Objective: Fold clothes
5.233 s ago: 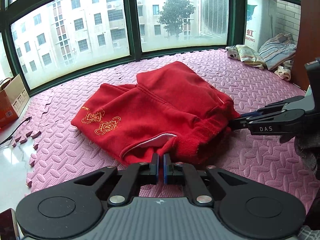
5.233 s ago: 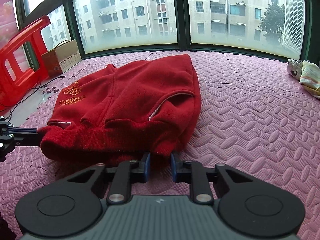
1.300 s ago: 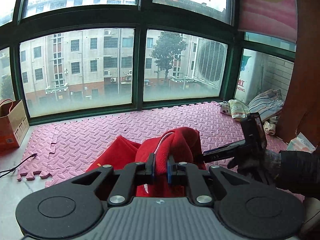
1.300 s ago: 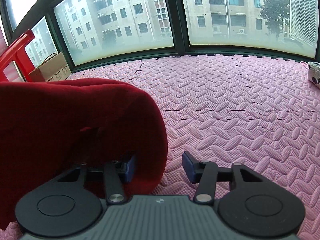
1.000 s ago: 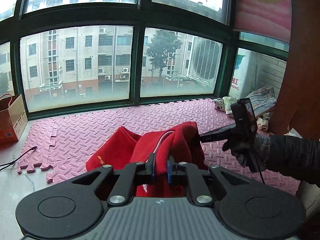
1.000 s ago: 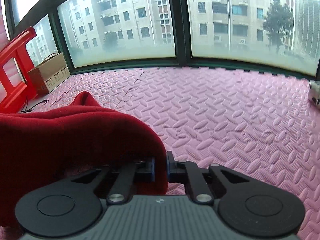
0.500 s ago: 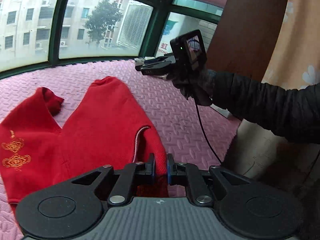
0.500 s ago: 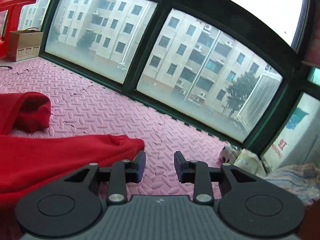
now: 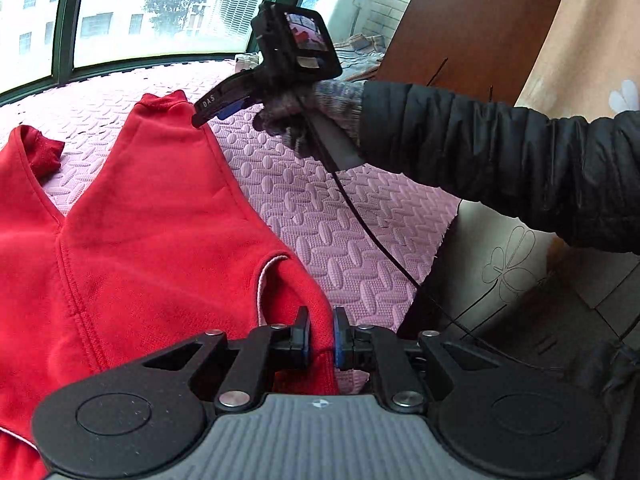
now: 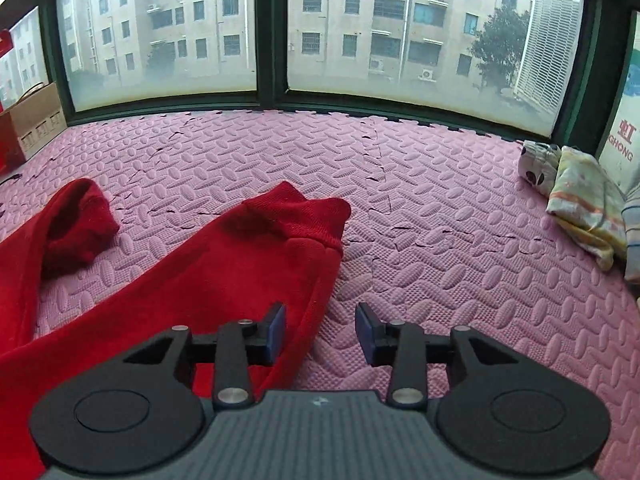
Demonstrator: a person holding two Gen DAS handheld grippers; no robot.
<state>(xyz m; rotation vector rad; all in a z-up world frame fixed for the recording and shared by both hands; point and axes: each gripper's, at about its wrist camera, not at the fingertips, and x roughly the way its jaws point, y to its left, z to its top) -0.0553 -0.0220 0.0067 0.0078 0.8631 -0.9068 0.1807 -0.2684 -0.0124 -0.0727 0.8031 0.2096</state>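
Underneath, a pink embossed foam floor mat (image 10: 440, 208) carries red fleece trousers (image 9: 152, 216) spread flat, legs toward its window edge, waist at its near edge. Next, the left gripper (image 9: 320, 338) pinches the waistband corner, while the right gripper (image 10: 320, 334) hovers spread apart, grasping nothing, above one leg.

Pink foam mat (image 10: 440, 208) is covering the whole platform below the windows, its tiles interlocking. Red trousers (image 10: 224, 280) are lying spread on it, both legs splayed apart. Folded cloths (image 10: 580, 204) are sitting at the far right edge.
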